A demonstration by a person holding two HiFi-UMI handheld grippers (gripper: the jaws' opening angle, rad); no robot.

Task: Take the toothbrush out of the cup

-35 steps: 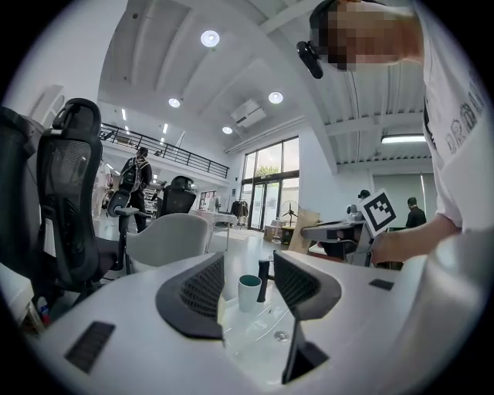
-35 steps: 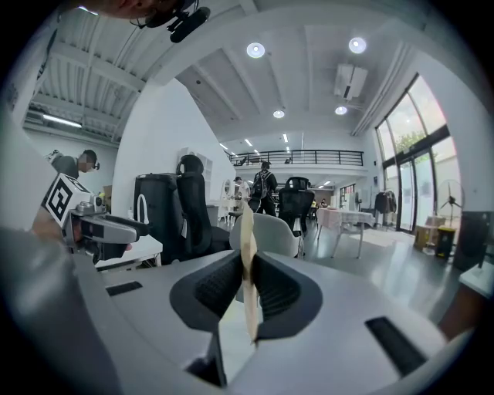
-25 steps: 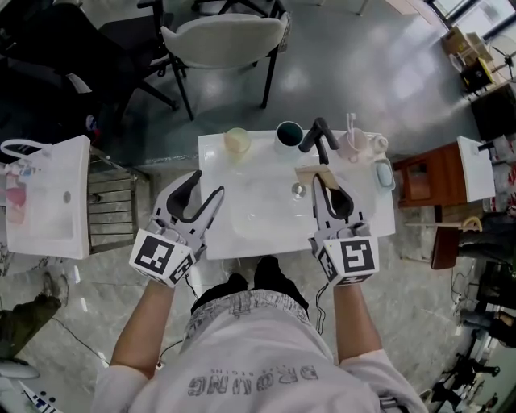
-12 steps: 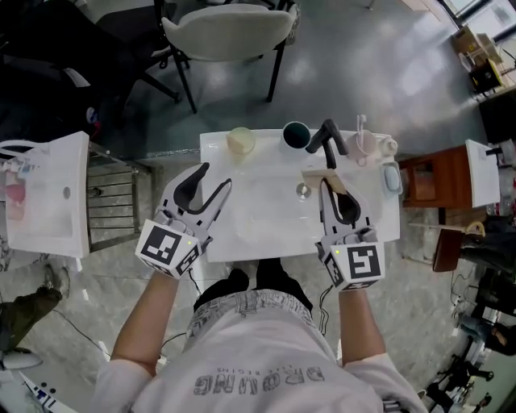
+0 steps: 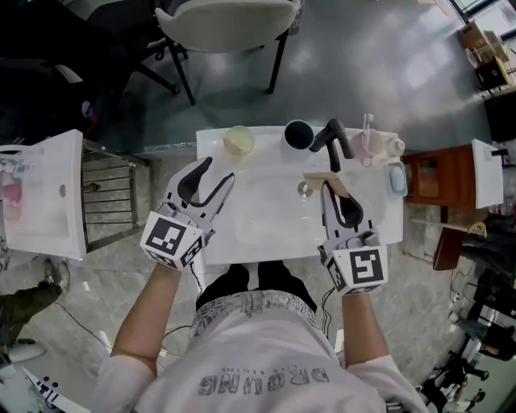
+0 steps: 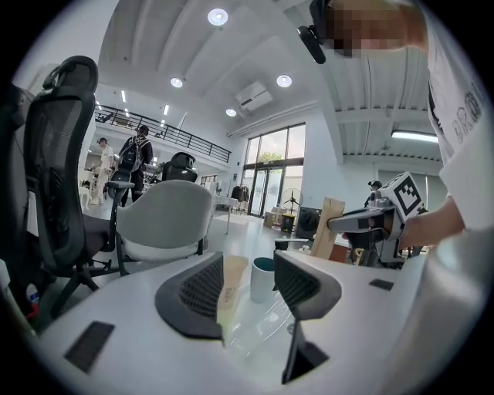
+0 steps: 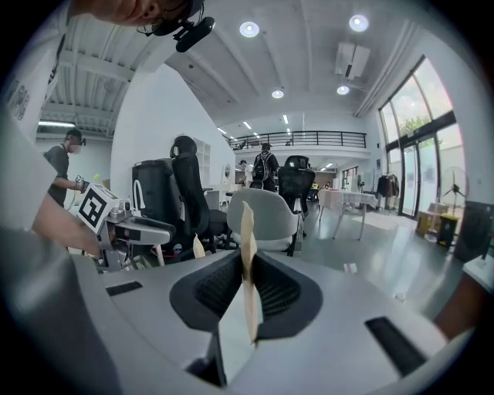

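A white toothbrush (image 5: 368, 123) stands in a pink cup (image 5: 371, 145) at the back right of the white washbasin (image 5: 266, 230). My right gripper (image 5: 329, 187) hovers over the basin in front of the black tap (image 5: 329, 137), short of the pink cup. It is shut on a thin beige card (image 5: 319, 175), which shows edge-on between its pads in the right gripper view (image 7: 247, 254). My left gripper (image 5: 218, 171) is open and empty over the basin's left side. It points at a cream cup (image 6: 231, 279) and a dark teal cup (image 6: 262, 279).
A cream cup (image 5: 238, 140) and a teal cup (image 5: 298, 134) stand along the basin's back edge. A soap dish (image 5: 396, 179) lies at the right rim. A grey chair (image 5: 226, 16) stands behind the basin, a second white basin (image 5: 44, 193) at the left, and a brown cabinet (image 5: 439, 173) at the right.
My left gripper has moved forward and lower, toward the cream cup. My right gripper has sunk a little with the beige card still in it. Neither pair of jaws has changed.
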